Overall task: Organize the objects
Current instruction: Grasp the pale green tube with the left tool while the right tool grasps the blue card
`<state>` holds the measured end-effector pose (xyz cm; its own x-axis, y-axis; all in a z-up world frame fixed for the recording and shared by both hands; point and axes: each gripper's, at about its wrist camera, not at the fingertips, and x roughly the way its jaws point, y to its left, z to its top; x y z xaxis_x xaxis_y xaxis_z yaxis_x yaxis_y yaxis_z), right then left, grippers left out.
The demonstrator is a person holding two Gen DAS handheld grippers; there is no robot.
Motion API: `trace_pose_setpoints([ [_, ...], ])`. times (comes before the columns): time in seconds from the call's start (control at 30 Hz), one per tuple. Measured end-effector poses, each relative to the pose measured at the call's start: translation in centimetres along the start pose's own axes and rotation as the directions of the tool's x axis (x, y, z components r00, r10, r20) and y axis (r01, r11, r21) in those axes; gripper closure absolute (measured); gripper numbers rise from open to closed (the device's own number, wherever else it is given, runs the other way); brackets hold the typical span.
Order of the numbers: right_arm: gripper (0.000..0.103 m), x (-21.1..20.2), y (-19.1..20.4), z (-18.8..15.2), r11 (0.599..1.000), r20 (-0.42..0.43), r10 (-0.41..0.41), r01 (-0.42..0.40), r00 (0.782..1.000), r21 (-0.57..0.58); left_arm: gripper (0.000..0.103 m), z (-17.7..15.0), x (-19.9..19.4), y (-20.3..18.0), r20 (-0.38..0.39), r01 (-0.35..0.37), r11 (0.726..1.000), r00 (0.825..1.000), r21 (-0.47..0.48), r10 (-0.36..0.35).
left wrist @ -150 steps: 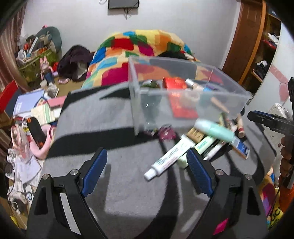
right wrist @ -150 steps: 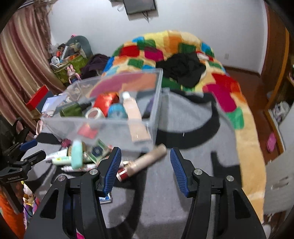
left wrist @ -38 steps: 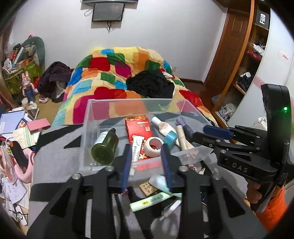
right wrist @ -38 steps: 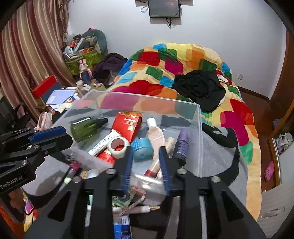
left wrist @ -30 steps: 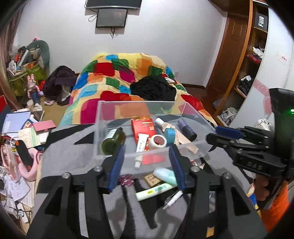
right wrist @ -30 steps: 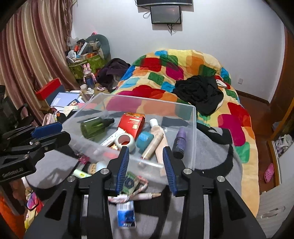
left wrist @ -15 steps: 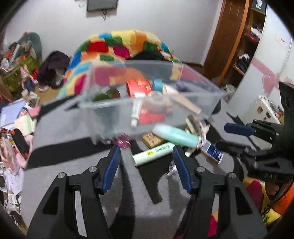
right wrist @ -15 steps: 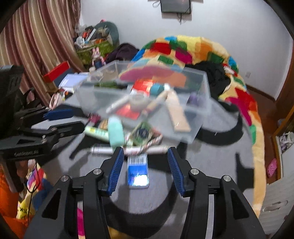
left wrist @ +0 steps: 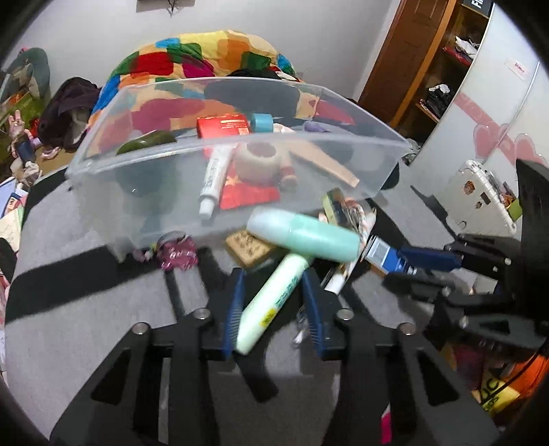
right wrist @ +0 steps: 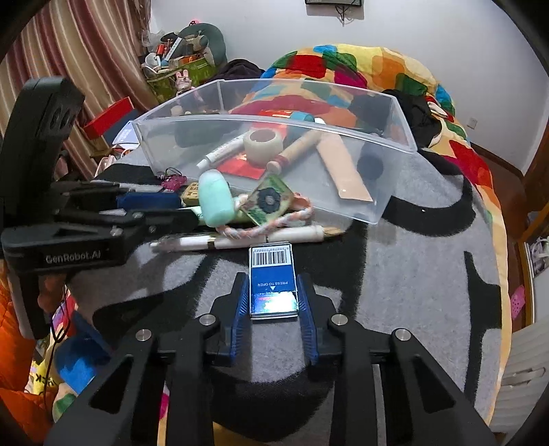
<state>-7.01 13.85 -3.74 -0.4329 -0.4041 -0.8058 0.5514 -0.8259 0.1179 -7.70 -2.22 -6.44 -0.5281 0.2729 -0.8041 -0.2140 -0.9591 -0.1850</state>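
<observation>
Left hand-held gripper [left wrist: 272,310] closing around green tube [left wrist: 271,302], its axis running along the fingers | right hand-held gripper [right wrist: 272,296] closing beside blue box [right wrist: 272,283] | clear bin [right wrist: 394,202] lying beyond

Home bedroom, bed with patchwork multicoloured quilt [right wrist: 360,73], striped maroon curtains [right wrist: 68,61], open wooden wardrobe shelves [left wrist: 442,79], wall-mounted screen [right wrist: 333,2]

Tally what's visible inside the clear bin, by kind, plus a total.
Visible in the bin:
Tape rolls: 2
Bottles: 2
Tubes: 3
Box: 1
Total: 8
</observation>
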Motion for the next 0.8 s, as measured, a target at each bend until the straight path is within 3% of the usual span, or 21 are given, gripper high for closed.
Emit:
trace_pose_setpoints([
  [0.13, 0.078, -0.5, -0.1, -0.6, 1.0, 0.008, -0.005, 0.005, 1.0, -0.005, 0.082, -1.5, -1.2, -0.2, 0.014, -0.03, 1.0, 0.999, 0.003, 0.03],
  [0.43, 0.078, -2.0, -0.4, -2.3, 1.0, 0.009, -0.015, 0.015, 1.0, -0.003, 0.085, -5.1, -4.2, -0.7, 0.03, -0.113, 0.993, 0.993, 0.018, 0.112],
  [0.8, 0.078, -2.1, -0.7, -2.2, 1.0, 0.019, -0.004, 0.004, 1.0, 0.03, 0.084, -4.4, -3.0, -1.3, 0.075, -0.172, 0.984, 0.983, 0.055, 0.168],
])
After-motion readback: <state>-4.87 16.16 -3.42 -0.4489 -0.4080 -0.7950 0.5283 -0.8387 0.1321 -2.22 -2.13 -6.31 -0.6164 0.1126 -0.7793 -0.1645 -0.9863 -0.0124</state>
